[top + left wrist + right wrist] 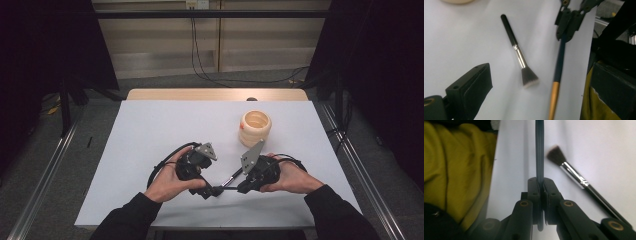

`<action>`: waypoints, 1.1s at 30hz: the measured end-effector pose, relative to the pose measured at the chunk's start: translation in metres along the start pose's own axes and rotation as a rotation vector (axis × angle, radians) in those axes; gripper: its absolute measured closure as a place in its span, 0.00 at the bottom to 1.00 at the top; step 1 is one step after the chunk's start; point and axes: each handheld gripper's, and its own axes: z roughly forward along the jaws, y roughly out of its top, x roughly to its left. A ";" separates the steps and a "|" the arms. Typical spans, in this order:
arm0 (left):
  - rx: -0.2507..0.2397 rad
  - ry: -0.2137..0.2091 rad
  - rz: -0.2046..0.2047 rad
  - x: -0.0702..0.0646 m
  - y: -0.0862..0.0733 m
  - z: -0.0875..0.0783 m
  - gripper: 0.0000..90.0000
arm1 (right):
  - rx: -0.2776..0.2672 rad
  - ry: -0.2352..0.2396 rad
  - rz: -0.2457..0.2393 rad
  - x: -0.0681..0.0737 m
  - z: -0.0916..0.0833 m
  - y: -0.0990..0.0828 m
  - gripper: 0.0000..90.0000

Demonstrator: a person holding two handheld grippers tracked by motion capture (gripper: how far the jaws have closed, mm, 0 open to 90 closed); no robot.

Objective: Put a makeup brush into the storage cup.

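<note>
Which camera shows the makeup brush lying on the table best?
The left gripper view: the makeup brush shows whole, from black handle to bristles. The right gripper view shows its bristles and metal collar, with the handle partly cut off. In the high view it is small and partly hidden by the grippers.

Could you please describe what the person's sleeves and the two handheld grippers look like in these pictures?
The person wears long black sleeves. Both the left gripper and the right gripper are black, each topped by a grey three-cornered plate and trailing a black cable. Up close, the jaws are blocky and matte black, with brass-coloured pivot rings.
</note>
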 end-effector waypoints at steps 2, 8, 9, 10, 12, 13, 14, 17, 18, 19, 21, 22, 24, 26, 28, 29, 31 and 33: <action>-0.034 0.003 0.000 0.000 -0.002 -0.005 0.04 | -0.005 -0.012 0.001 -0.002 0.000 -0.001 0.95; -0.111 0.087 -0.032 0.002 -0.011 -0.017 0.04 | -0.009 -0.032 0.026 -0.002 -0.003 -0.003 0.95; -0.142 0.110 -0.047 0.002 -0.013 -0.018 0.04 | -0.008 -0.043 0.034 -0.001 -0.004 -0.003 0.95; -0.154 0.117 -0.046 0.002 -0.015 -0.019 0.04 | -0.024 -0.057 0.026 -0.003 -0.004 -0.003 0.95; -0.179 0.135 -0.051 0.002 -0.018 -0.022 0.04 | -0.023 -0.076 0.040 -0.003 -0.005 -0.004 0.95; -0.187 0.147 -0.050 0.002 -0.020 -0.023 0.04 | -0.024 -0.071 0.052 -0.002 -0.005 -0.004 0.95; -0.204 0.152 -0.053 0.002 -0.022 -0.024 0.04 | -0.020 -0.079 0.045 -0.002 -0.006 -0.005 0.95; -0.266 0.176 -0.051 0.001 -0.028 -0.026 0.04 | -0.034 -0.096 0.065 -0.001 -0.007 -0.006 0.95; -0.282 0.182 -0.051 0.001 -0.029 -0.027 0.04 | -0.038 -0.093 0.076 -0.001 -0.008 -0.007 0.95; -0.295 0.189 -0.048 0.000 -0.030 -0.028 0.04 | -0.039 -0.092 0.080 -0.001 -0.008 -0.008 0.95; -0.314 0.177 -0.054 -0.001 -0.032 -0.029 0.03 | -0.041 -0.103 0.101 -0.001 -0.007 -0.011 0.95; -0.329 0.176 -0.059 -0.001 -0.032 -0.029 0.03 | -0.042 -0.113 0.106 -0.001 -0.008 -0.012 0.95; -0.350 0.197 -0.054 -0.001 -0.034 -0.029 0.03 | -0.057 -0.116 0.129 -0.002 -0.007 -0.016 0.95; -0.358 0.204 -0.060 -0.001 -0.035 -0.029 0.03 | -0.072 -0.128 0.146 -0.003 -0.008 -0.019 0.95; -0.373 0.209 -0.060 0.000 -0.037 -0.030 0.03 | -0.092 -0.143 0.167 -0.002 -0.009 -0.021 0.95; -0.383 0.215 -0.073 0.000 -0.038 -0.030 0.03 | -0.095 -0.141 0.172 -0.003 -0.009 -0.022 0.95; -0.392 0.223 -0.072 0.000 -0.039 -0.032 0.03 | -0.125 -0.156 0.196 -0.003 -0.011 -0.026 0.95; -0.411 0.226 -0.080 0.000 -0.040 -0.033 0.03 | -0.152 -0.176 0.212 -0.003 -0.012 -0.029 0.95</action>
